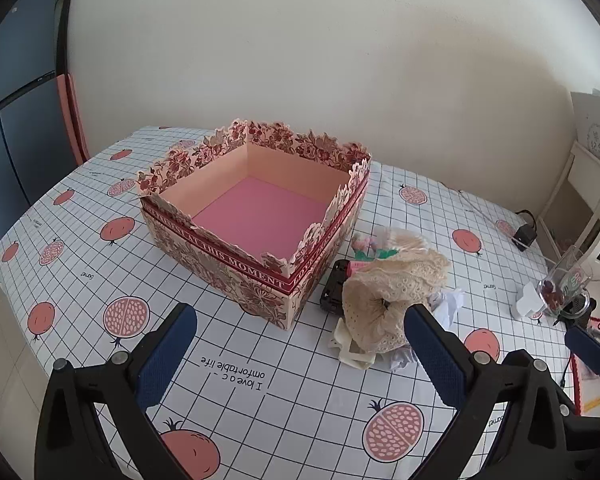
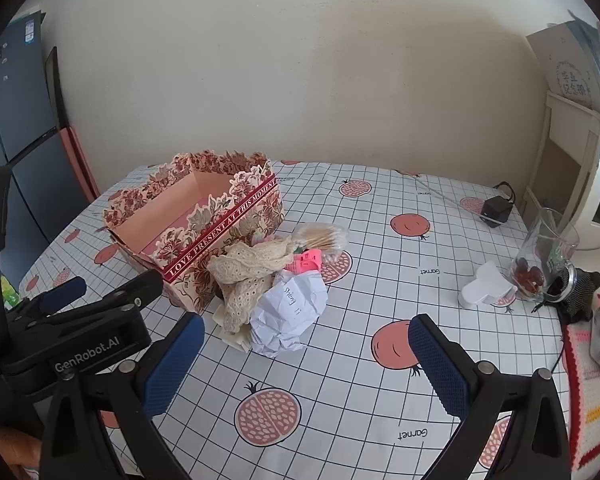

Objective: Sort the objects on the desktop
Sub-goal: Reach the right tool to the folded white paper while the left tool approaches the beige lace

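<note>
An open floral box (image 1: 236, 264) (image 2: 220, 236) with a pink floor stands on the checked tablecloth, nothing inside it. Against its right side lies a pile: a cream lace cloth (image 1: 396, 292) (image 2: 252, 268), crumpled white paper (image 2: 288, 316) (image 1: 450, 300), a bag of cotton swabs (image 2: 320, 236), a pink item (image 2: 306, 262) and a black object (image 1: 332, 288). My left gripper (image 1: 300, 348) is open above the cloth in front of the box, its right finger near the lace. My right gripper (image 2: 308, 354) is open just short of the crumpled paper. Both hold nothing.
A glass mug (image 2: 544, 252) (image 1: 564, 284) with dark fruit and a white plastic piece (image 2: 486, 286) stand at the right. A black adapter (image 2: 496, 208) with a cable lies at the back right. A crocheted mat (image 2: 592, 392) is at the right edge.
</note>
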